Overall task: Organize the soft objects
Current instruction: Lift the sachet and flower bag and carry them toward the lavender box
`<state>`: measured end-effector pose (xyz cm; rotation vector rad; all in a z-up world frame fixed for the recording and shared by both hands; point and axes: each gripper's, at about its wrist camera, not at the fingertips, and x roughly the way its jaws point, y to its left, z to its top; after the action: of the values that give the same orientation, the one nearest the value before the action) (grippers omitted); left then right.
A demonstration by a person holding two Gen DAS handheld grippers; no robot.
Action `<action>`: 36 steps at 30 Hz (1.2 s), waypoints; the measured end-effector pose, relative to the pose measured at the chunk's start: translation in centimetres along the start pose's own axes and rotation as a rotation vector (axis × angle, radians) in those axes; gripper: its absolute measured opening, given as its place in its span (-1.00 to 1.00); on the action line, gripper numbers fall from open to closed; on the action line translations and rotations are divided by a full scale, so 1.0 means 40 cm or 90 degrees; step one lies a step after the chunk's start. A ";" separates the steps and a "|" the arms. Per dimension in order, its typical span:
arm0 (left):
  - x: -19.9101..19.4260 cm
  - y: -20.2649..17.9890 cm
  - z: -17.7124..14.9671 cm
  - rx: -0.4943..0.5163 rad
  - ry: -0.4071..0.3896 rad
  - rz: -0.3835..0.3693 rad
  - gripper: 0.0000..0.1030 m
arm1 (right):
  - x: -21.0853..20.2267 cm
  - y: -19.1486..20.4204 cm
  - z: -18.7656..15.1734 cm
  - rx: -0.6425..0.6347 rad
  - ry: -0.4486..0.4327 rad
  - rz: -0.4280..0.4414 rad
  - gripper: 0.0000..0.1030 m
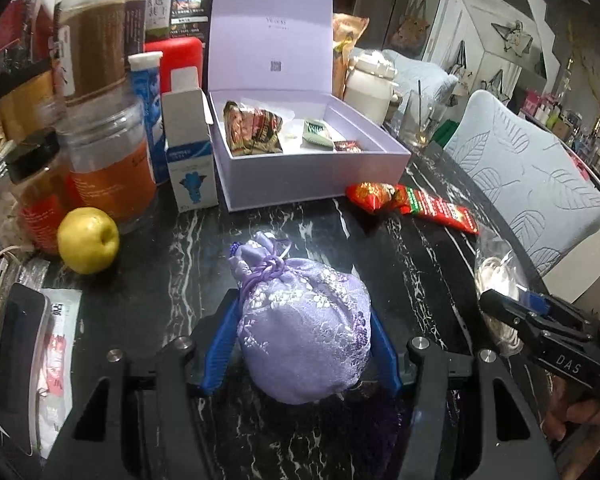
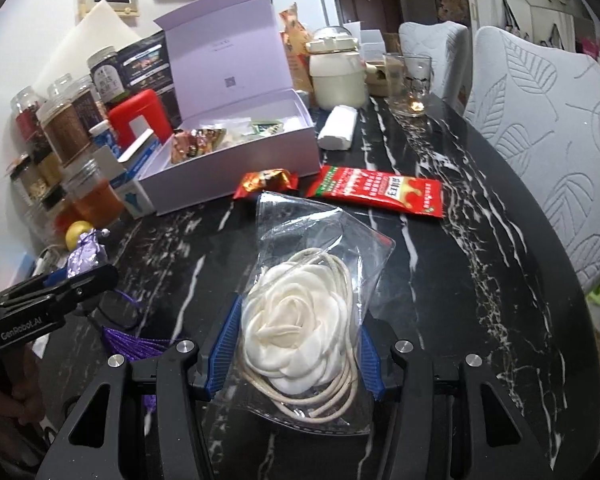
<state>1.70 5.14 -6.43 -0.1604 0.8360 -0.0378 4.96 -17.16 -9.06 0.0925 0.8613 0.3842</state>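
Observation:
My left gripper (image 1: 302, 344) is shut on a lilac brocade drawstring pouch (image 1: 304, 328), its blue fingers (image 1: 220, 348) pressing both sides above the black marble table (image 1: 172, 264). My right gripper (image 2: 298, 344) is shut on a clear plastic bag (image 2: 320, 248) holding a white fabric rose (image 2: 296, 336) and cream cord. An open lilac box (image 1: 312, 168) with several snack packets inside stands beyond the pouch; it also shows in the right wrist view (image 2: 236, 168). The right gripper appears at the right edge of the left wrist view (image 1: 540, 324), and the left gripper at the left of the right wrist view (image 2: 52, 300).
A yellow apple (image 1: 88, 240), jars (image 1: 108, 160) and a small white carton (image 1: 190, 160) crowd the table's left. Red snack packets (image 1: 412, 204) lie right of the box. A cream pot (image 2: 338, 76), a glass (image 2: 416, 84) and grey leaf-pattern chairs (image 2: 548, 128) stand to the right.

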 end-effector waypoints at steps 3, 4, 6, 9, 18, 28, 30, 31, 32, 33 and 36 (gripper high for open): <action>-0.016 -0.005 0.008 0.015 -0.014 0.004 0.16 | 0.001 -0.002 0.000 0.006 0.002 0.011 0.02; -0.021 -0.006 0.010 0.019 -0.018 0.005 0.16 | 0.001 -0.001 0.000 0.006 0.003 0.011 0.02; -0.033 -0.008 0.016 0.024 -0.026 0.006 0.16 | 0.001 -0.002 0.000 0.007 0.003 0.014 0.02; -0.048 -0.010 0.024 0.026 -0.037 0.004 0.16 | -0.005 0.004 0.003 0.005 -0.001 0.023 0.02; -0.103 -0.012 0.076 0.037 -0.089 0.003 0.16 | -0.062 0.033 0.055 -0.021 -0.047 0.022 0.02; -0.160 -0.033 0.154 0.050 -0.153 -0.011 0.16 | -0.129 0.074 0.155 -0.047 -0.105 0.066 0.02; -0.170 -0.041 0.169 0.056 -0.165 -0.012 0.16 | -0.140 0.080 0.177 -0.048 -0.115 0.081 0.02; -0.175 -0.044 0.180 0.058 -0.173 -0.013 0.16 | -0.145 0.082 0.185 -0.048 -0.119 0.086 0.02; -0.178 -0.047 0.189 0.060 -0.178 -0.015 0.16 | -0.151 0.085 0.194 -0.050 -0.124 0.092 0.02; -0.182 -0.052 0.203 0.066 -0.185 -0.017 0.16 | -0.155 0.088 0.206 -0.053 -0.129 0.098 0.02; -0.192 -0.054 0.234 0.069 -0.206 -0.020 0.16 | -0.161 0.095 0.233 -0.062 -0.142 0.108 0.03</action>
<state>3.54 4.92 5.72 -0.0742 0.5067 -0.0851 7.10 -15.31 2.56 0.1162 0.6145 0.5629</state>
